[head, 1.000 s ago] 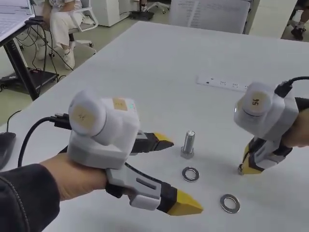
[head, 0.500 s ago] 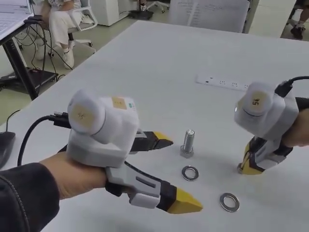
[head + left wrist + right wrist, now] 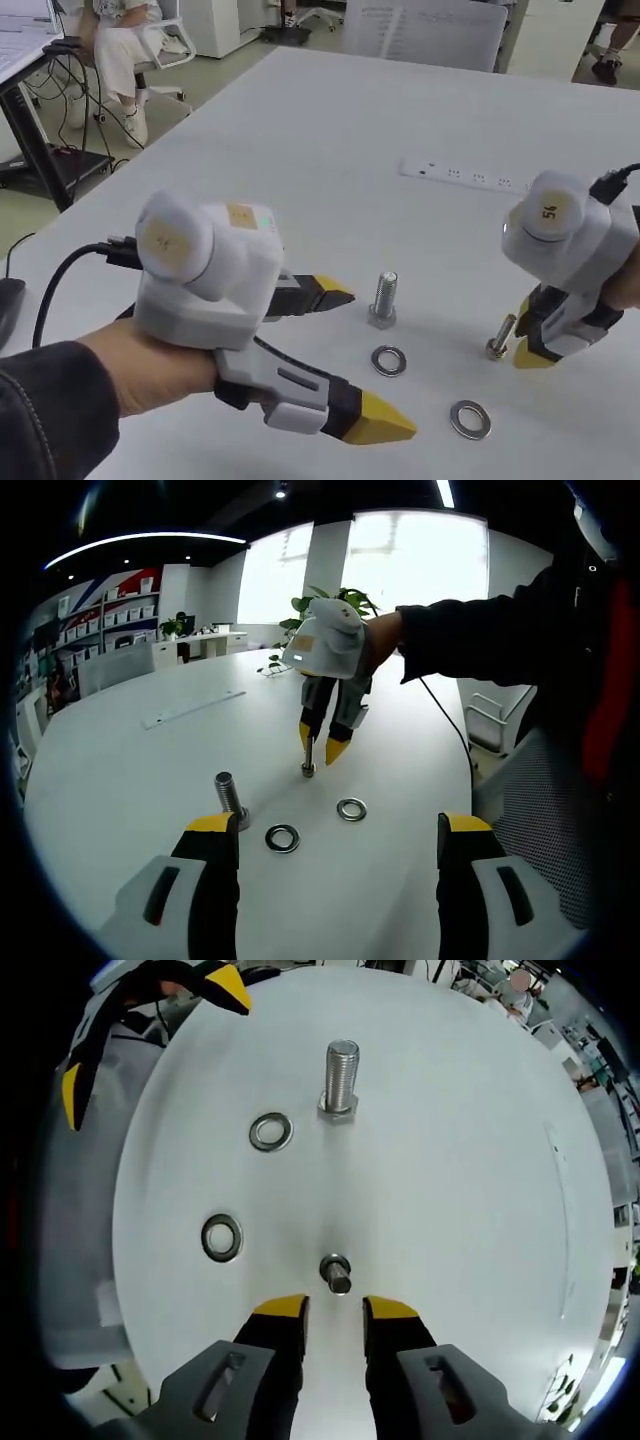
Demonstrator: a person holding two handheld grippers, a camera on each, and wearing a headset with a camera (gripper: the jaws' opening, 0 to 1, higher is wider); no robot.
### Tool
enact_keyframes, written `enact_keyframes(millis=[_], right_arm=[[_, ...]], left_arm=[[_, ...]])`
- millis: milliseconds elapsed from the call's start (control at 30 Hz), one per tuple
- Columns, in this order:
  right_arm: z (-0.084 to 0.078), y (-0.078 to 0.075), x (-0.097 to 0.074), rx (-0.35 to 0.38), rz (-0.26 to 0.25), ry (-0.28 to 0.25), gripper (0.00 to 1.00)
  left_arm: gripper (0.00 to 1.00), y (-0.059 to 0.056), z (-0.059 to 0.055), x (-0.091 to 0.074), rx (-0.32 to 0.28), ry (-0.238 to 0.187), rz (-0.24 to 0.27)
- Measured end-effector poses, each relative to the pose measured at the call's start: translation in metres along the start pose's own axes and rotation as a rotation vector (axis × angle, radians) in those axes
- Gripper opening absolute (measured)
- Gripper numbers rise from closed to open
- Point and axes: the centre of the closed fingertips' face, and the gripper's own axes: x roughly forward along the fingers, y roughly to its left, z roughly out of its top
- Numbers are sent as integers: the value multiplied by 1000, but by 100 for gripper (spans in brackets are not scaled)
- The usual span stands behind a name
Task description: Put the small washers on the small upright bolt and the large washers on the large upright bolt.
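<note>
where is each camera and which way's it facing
Head view: on the person's head, looking down at left gripper, right gripper, a sleeve.
Left gripper view: on the left gripper, facing the right gripper past its own jaws.
Right gripper view: on the right gripper, looking down past its jaws at the small bolt.
Both gripper views share the large bolt.

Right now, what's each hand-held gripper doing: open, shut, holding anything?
Left hand-held gripper: wide open, empty.
Right hand-held gripper: slightly open, empty; the small bolt stands just beyond its tips.
</note>
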Motion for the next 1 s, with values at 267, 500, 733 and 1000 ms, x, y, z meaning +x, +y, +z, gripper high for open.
enact_keyframes(millis=[267, 500, 733, 1000], right_arm=[[-13, 8, -3, 27, -3, -2, 25], [-19, 20, -6, 44, -3, -8, 26], [-20, 33, -8, 46, 1, -9, 26], [-10, 44, -11, 36, 11, -36, 26]], left_arm=[[81, -1, 1, 0, 4, 1, -5], [81, -2, 2, 0, 7, 0, -8], [81, -2, 1, 0, 7, 4, -11], [81, -2, 1, 0, 9, 4, -12]])
